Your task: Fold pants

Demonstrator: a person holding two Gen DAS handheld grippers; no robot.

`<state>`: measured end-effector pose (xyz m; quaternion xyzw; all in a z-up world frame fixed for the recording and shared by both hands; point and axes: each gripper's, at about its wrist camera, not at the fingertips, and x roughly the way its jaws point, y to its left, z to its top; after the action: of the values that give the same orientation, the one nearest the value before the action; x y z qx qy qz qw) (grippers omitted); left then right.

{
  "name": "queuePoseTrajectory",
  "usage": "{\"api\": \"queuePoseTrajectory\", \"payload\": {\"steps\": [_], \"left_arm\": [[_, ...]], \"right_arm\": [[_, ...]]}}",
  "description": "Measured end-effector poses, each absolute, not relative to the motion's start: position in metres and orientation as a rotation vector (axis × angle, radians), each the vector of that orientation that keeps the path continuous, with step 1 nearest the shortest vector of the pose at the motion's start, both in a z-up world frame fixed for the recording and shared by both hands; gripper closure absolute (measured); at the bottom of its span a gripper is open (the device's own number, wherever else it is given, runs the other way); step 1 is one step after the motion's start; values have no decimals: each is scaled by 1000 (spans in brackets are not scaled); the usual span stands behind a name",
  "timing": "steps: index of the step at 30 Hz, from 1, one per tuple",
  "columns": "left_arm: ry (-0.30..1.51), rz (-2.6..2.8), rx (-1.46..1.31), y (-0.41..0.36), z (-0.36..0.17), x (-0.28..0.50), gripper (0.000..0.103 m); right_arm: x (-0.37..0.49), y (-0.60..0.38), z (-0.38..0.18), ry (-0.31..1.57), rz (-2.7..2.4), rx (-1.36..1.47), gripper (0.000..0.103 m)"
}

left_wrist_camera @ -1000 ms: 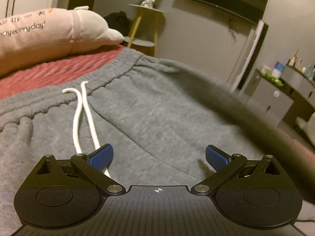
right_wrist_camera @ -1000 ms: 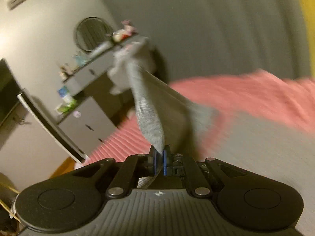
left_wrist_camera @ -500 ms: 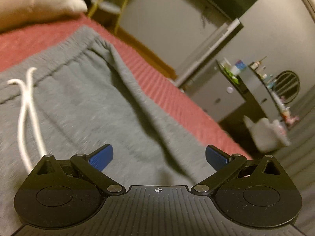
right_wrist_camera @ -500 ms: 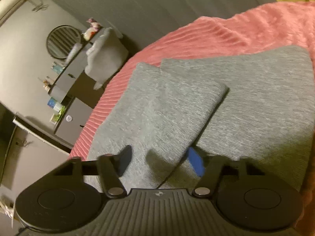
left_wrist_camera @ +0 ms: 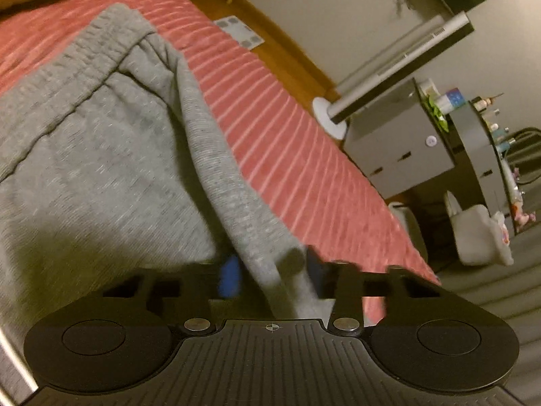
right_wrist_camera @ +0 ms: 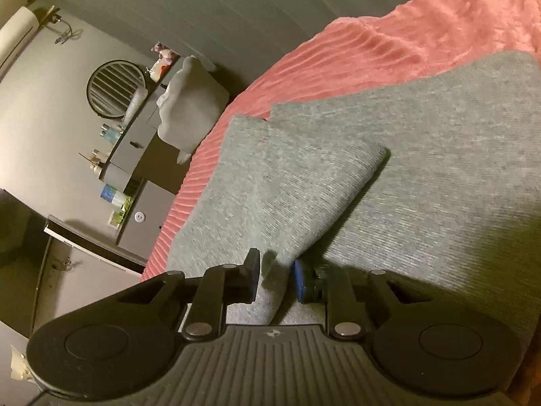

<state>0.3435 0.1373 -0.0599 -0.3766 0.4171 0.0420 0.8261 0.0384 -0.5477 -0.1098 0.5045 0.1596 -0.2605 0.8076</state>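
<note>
Starting at the left, we see the grey knit sweatpants spread on the pink ribbed bedspread, elastic waistband toward the top. Our left gripper straddles a raised fold at the pants' outer edge, its blue pads partly apart with cloth between them. Our right gripper stands narrowly parted around the edge of the folded-over grey leg, pads not yet pressed together.

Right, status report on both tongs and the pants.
Left tongs straddling side fold of grey pants, not yet pinched. Right tongs open around folded leg edge. Pants on red bedspread. Nothing in the way.
</note>
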Motion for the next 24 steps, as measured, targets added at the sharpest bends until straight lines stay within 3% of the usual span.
{"api": "queuePoseTrajectory", "payload": {"steps": [3, 5, 7, 10, 17, 21, 24], "left_arm": [[875, 79, -811, 140, -60, 344, 86], [890, 71, -805, 141, -58, 347, 86], [911, 82, -790, 143, -53, 349, 93], [799, 37, -812, 147, -20, 336, 94], [541, -151, -767, 154, 61, 224, 94], [582, -163, -824, 164, 39, 132, 94], [709, -89, -783, 160, -7, 93, 93]], "right_arm": [[37, -546, -111, 329, -573, 1076, 95], [39, -547, -112, 335, -578, 1095, 91], [45, -548, -113, 344, -577, 1098, 88], [59, -547, -105, 396, -588, 1051, 98], [34, -567, -32, 232, -423, 1014, 98], [-11, -584, -13, 155, -388, 993, 98], [-38, -586, -29, 231, -442, 931, 98]]}}
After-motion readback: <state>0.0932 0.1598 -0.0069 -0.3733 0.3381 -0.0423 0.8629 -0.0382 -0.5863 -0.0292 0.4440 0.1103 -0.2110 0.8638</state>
